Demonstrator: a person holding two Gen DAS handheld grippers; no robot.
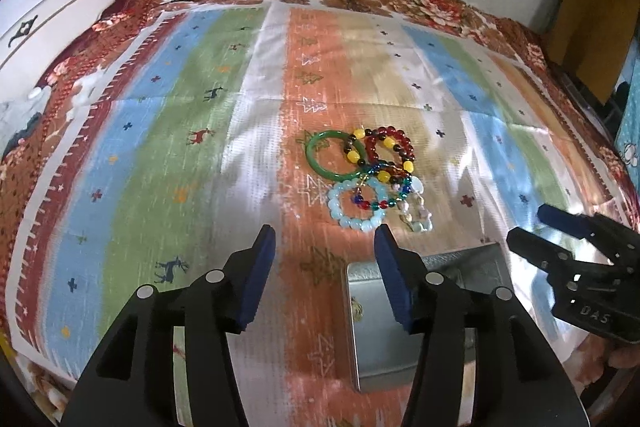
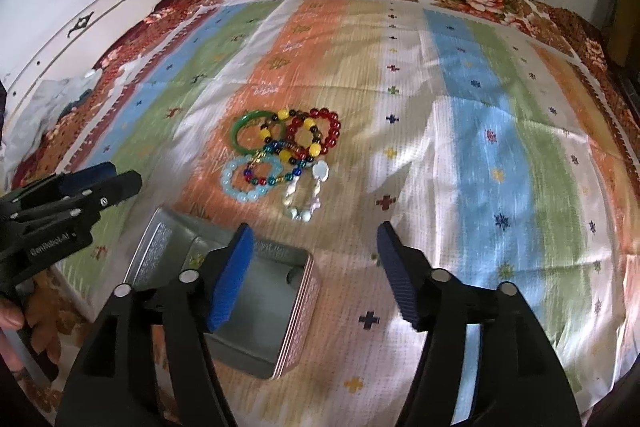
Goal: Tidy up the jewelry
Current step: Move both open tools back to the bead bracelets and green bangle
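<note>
Striped cloth (image 2: 460,131) over a floral-covered bed, white wall behind, black cables trailing down at 12 o'clock.

View differences: right wrist view shows the open metal tin (image 2: 256,307) whole, inside bare as far as I can see, with embossed lettering on its upright lid at 10 o'clock. Left wrist view catches only part of that tin (image 1: 372,327), cut off behind the near finger. Right view also shows the left gripper (image 2: 120,183) from the side at 9 o'clock, with fingers of the hand (image 2: 12,319) holding it at the frame edge. Left view shows the right gripper (image 1: 540,227) from the side at 3 o'clock.

Jaws: left gripper (image 1: 324,239) stands about half open, nothing between the blue pads, nothing touched. Right gripper (image 2: 316,239) stands a bit wider, also empty; its left pad overlaps the tin in frame, contact unclear.

Jewelry, beyond the tin toward 12 o'clock, one overlapping pile on the orange stripe: pale blue bead bracelet (image 2: 244,183) and pearly white bracelet (image 2: 308,199) nearest, then multicolour glass strand (image 2: 276,163), then green bangle (image 2: 250,133), yellow-and-dark bead bracelet (image 2: 296,139), red bead bracelet (image 2: 324,131) farthest.
</note>
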